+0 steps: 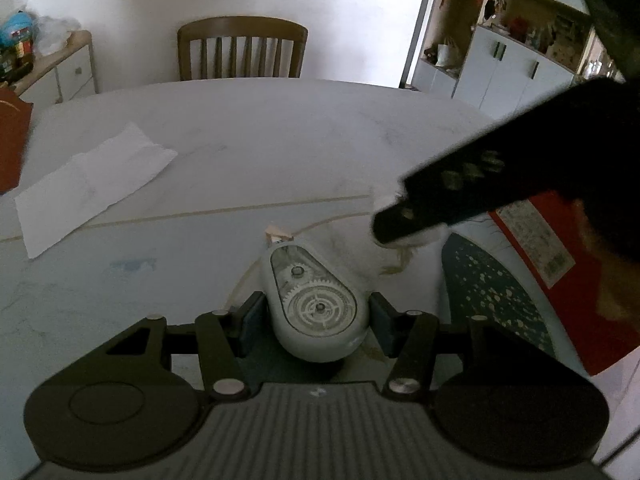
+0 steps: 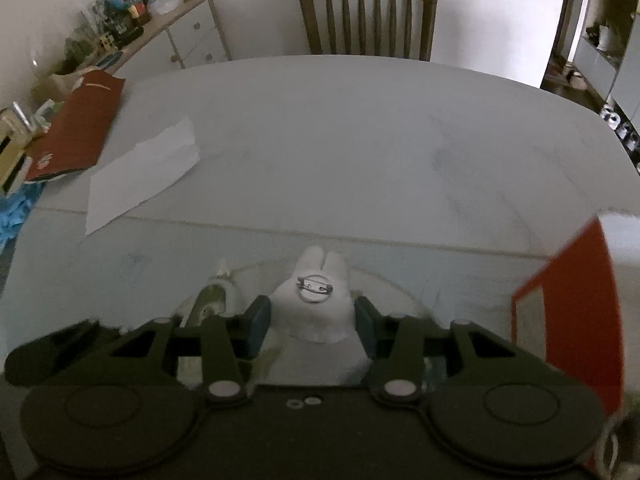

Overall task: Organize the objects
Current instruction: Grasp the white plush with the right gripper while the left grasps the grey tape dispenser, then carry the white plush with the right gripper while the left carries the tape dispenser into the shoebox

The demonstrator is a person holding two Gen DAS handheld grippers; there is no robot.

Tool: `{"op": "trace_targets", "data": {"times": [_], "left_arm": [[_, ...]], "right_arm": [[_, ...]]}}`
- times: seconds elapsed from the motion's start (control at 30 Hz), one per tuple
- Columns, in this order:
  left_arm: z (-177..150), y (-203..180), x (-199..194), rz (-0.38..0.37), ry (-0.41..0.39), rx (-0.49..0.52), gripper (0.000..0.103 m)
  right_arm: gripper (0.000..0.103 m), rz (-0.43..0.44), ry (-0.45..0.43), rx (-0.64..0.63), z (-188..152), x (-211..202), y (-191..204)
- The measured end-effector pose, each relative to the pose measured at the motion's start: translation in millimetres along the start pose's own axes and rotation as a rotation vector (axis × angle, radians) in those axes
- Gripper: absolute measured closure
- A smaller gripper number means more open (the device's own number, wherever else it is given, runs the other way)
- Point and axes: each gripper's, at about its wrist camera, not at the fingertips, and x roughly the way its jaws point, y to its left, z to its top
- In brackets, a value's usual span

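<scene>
Pale marble-look table (image 2: 360,140), wooden chair (image 2: 368,16) at its far side, sideboard (image 2: 188,28) along the wall to the left. White paper sheet (image 1: 92,184) lies flat on the left part of the table; red booklet (image 2: 80,128) beside it at the edge.

Left gripper (image 1: 312,320): jaws pinch a pale green tape dispenser (image 1: 312,304) from both sides, pads pressed on its rounded flanks. Clear window with gears faces up, tapered nose points away. Grip sits at the widest part of the body, probably because the smooth shell would slip from a hold nearer the nose. I cannot tell whether it hangs clear of the table or just touches it.

Right gripper (image 2: 312,324): jaws pinch a white plush rabbit brooch (image 2: 316,312), ears forward, back side up so the metal pin clasp (image 2: 314,290) shows. Pads meet the soft body below the clasp; the plush gives, so the hold looks secure. From the left wrist the right gripper's dark finger (image 1: 404,220) shows over white plush, just right of the dispenser.

Red box (image 2: 576,320) stands close at right, and a dark speckled surface (image 1: 496,292) lies beside it; what this is I cannot make out.

Judgement: both items are gripped at once, close together near the table's front edge; they are likely being carried to a common spot. Destination not evident. Risk: the grippers sit near each other and could collide.
</scene>
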Motion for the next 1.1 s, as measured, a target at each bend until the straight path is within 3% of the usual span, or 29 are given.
{"op": "trace_targets", "data": {"times": [0.7,1.1], "left_arm": [[-12.9,-11.8,-66.7,-0.043,-0.037,-0.028,0.049],[-6.2,-56.0,-115.7,-0.103,-0.108,0.031,0.049]], "right_arm": [[0.058,-0.007,-0.043,0.059,-84.8,-97.9,-11.7],[0.058,-0.010,-0.130,0.088,-108.1,-149.3,-42.8]]}}
